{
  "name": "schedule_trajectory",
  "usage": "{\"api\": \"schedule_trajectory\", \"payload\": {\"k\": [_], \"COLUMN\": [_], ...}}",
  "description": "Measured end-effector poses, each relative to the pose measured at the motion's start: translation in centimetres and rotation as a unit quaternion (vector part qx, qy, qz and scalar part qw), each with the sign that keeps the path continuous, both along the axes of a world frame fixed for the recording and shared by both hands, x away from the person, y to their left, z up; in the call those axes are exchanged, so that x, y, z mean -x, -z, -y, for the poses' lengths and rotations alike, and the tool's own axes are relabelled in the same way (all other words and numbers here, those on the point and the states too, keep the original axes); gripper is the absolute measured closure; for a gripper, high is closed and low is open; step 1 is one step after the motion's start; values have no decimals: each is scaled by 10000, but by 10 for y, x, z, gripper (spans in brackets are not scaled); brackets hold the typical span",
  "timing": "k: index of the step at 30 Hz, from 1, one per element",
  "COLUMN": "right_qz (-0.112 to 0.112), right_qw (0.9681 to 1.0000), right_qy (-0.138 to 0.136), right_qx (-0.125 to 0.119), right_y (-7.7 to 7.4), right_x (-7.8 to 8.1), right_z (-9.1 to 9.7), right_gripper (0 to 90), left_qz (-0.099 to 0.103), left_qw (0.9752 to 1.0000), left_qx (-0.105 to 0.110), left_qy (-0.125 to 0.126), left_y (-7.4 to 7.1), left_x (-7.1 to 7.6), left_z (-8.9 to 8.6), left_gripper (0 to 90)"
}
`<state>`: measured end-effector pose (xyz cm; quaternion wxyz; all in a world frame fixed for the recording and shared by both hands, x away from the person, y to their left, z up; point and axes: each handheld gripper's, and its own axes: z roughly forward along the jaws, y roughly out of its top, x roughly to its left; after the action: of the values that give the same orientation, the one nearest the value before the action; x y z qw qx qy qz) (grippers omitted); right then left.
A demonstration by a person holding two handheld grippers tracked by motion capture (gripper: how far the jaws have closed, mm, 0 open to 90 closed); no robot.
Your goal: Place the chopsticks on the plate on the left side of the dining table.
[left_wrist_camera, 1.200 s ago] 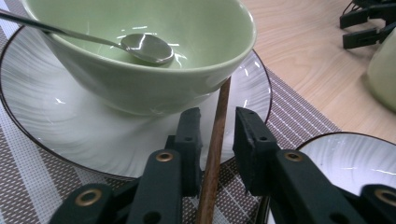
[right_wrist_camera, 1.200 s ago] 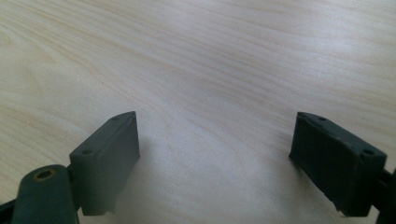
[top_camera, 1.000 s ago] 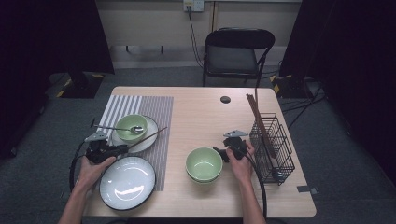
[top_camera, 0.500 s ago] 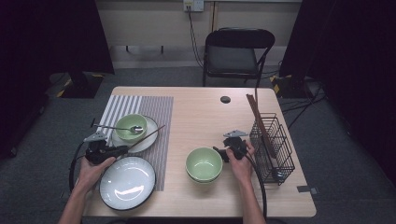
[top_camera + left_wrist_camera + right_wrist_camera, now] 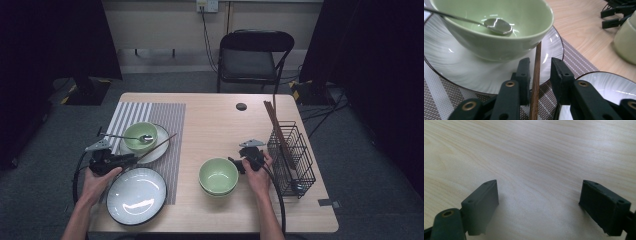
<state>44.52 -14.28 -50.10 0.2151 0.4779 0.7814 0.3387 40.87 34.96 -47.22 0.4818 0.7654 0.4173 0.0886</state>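
Left gripper (image 5: 537,75) jaws straddle a chopstick (image 5: 535,82), seemingly touching one side, not clenched. Right gripper (image 5: 539,205) at 3 o'clock of green bowl (image 5: 218,175), jaws released.

I count two pale green ceramic bowls: one (image 5: 140,135) near the desk's left edge, one (image 5: 218,175) toward the front edge. Two white glazed dark-rimmed plates (image 5: 160,148) (image 5: 136,195). One metal spoon (image 5: 126,137). One black wire rack (image 5: 292,157) by the right edge. One striped grey woven placemat (image 5: 165,116). One loose brown wooden chopstick (image 5: 158,147).
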Motion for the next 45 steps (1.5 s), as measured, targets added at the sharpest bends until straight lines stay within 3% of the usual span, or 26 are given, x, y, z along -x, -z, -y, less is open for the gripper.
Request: {"api": "schedule_trajectory", "payload": {"k": [8,10,13,17,19,23,26,30,34,36,38,45], "right_qz": [-3,-3,-5,-133,-162,-99,-6,-186,-20,100,215,471], "right_qw": [10000,10000,10000,9998,9997,9997,9998,9995,9997,9996,9986,9949], "right_qy": [3,5,4,125,129,189,222,184,79,-9,-69,-307], "right_qx": [-1,-1,2,65,96,126,-10,-190,-217,-268,-469,-831], "right_y": [0,0,0,-3,-5,-8,-15,-29,-47,-57,-68,-102], "right_x": [0,0,0,-3,-4,-3,-3,-7,-5,-4,-3,1], "right_z": [0,0,0,-3,-5,-6,-3,0,-4,-7,-8,-9], "right_gripper": [147,147,147,151,194,202,218,245,263,265,270,311], "left_qz": [72,90,75,154,161,179,179,173,161,153,149,132], "left_qw": [9998,9998,9998,9996,9996,9996,9996,9996,9995,9992,9992,9993], "left_qx": [136,41,92,-13,-25,-19,-42,-84,-103,-245,-233,-268], "left_qy": [108,148,188,243,249,230,217,217,244,282,277,213], "left_y": [-17,-20,-21,-22,-22,-22,-21,-21,-21,-21,-20,-20], "left_x": [10,12,12,14,15,16,16,17,17,16,17,17], "left_z": [6,12,17,26,30,32,32,32,33,35,36,34], "left_gripper": [573,549,506,458,429,383,382,380,380,378,376,371]}}
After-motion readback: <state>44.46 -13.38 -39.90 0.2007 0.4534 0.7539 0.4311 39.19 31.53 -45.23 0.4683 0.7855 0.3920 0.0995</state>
